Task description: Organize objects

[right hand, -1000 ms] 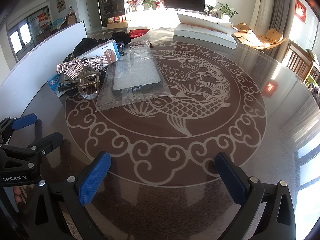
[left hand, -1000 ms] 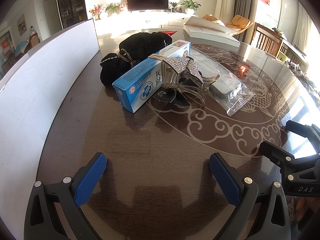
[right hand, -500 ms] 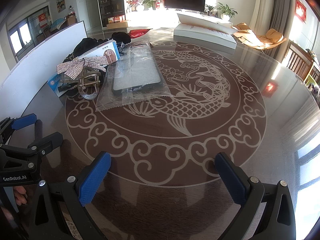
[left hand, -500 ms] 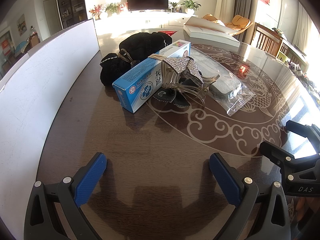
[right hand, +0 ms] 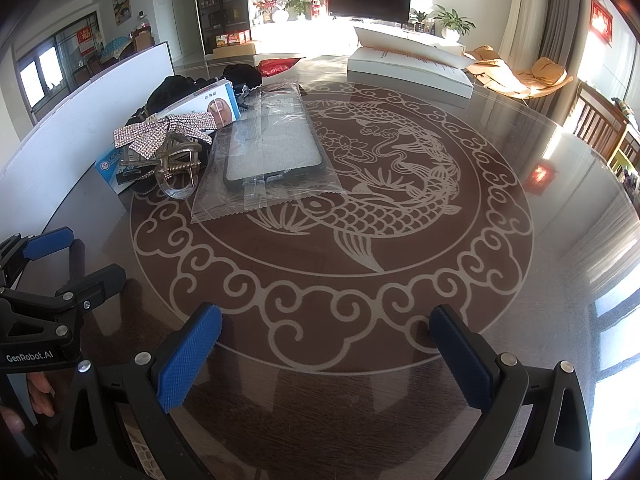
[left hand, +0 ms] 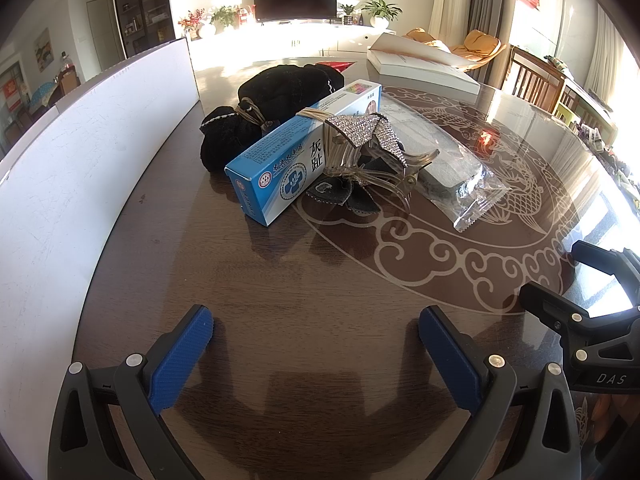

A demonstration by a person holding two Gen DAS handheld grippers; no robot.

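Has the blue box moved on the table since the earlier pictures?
No. In the left wrist view the blue box keeps the same place against the white board and the table pattern.

Glossy brown table: blue box, bagged phone case, black pouch.

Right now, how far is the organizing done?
Nothing looks done: the blue box, hair clip, black cloth and bagged phone case lie bunched together on the table. Nothing is in hand; the left gripper and right gripper are open and empty. All sorting remains.
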